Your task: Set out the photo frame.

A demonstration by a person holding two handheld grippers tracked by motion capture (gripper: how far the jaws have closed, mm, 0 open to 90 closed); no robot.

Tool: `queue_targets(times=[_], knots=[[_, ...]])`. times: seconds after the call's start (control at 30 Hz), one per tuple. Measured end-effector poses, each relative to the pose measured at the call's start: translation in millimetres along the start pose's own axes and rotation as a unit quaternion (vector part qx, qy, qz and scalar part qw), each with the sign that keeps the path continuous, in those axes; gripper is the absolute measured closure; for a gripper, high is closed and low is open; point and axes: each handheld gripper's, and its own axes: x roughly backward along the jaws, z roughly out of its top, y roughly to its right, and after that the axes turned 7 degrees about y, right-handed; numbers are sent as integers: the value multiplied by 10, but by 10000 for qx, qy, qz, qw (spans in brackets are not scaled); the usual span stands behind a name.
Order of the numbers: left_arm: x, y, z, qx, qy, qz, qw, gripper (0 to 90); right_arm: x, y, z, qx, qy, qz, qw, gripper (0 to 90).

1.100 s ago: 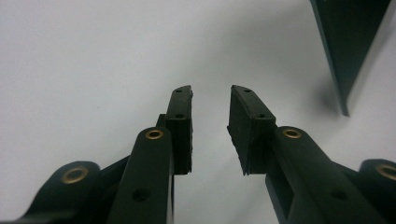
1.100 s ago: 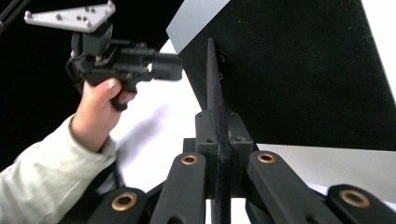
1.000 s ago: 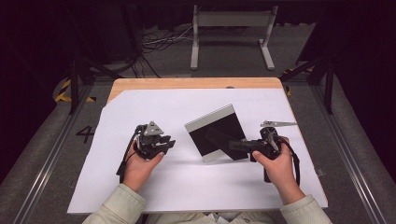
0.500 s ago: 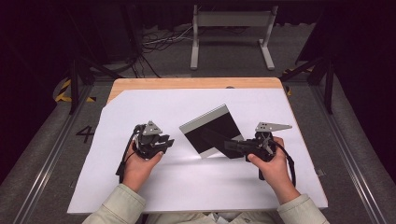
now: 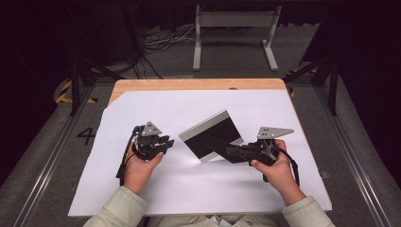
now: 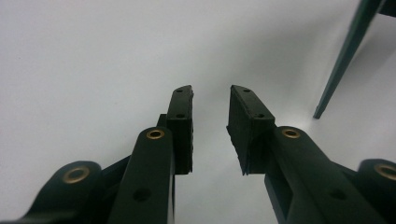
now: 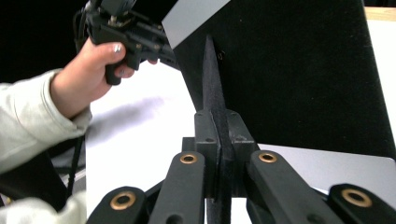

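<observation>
Between the jaws of the right gripper (image 7: 219, 140) we find the edge of a thin black flap (image 7: 212, 84), pinched tight; in the right gripper view the two pads press on it from either side and the flap runs up and away from them, seen edge-on. This flap belongs to a flat black board with a grey band (image 5: 213, 135) along its far edge. In the high view we see the right gripper (image 5: 231, 150) lying nearly level, pointing towards the person's left, with the right hand (image 5: 276, 163) wrapped around its handle and the grey three-cornered plate standing above it. The board sits tilted, its near corner raised off the sheet and a soft shadow under it; it lies roughly at the middle of the white sheet (image 5: 189, 189), between the two grippers.

The left gripper (image 6: 211, 100) has its jaws parted, with a moderate gap and nothing between them; in the left gripper view we see only white sheet beyond the pads, and the dark edge of the board (image 6: 345, 51) slanting in at the upper right, apart from the jaws. In the high view the left gripper (image 5: 165, 142) rests low over the sheet just beside the board's left corner, not touching it, held by the left hand (image 5: 139, 165).

The white sheet covers most of a wooden worktop (image 5: 189, 85), whose bare strip shows at the far edge.
</observation>
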Motion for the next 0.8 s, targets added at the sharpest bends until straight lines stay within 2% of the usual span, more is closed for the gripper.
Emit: queue_targets(times=[0.13, 0.3, 0.5, 0.8], knots=[[-1, 2, -1, 19, 2, -4, 10000, 711, 26, 7, -18, 78, -88, 26, 9999, 865], [-4, 5, -3, 27, 14, -14, 10000, 711, 80, 28, -75, -14, -189, 12, 9998, 862], [-5, 9, -2, 42, 12, -6, 10000, 718, 154, 62, -147, 18, -502, -33, 9987, 849], [-8, 5, -3, 46, -6, -20, 10000, 721, 185, 61, -189, 184, -739, -9, 9971, 842]])
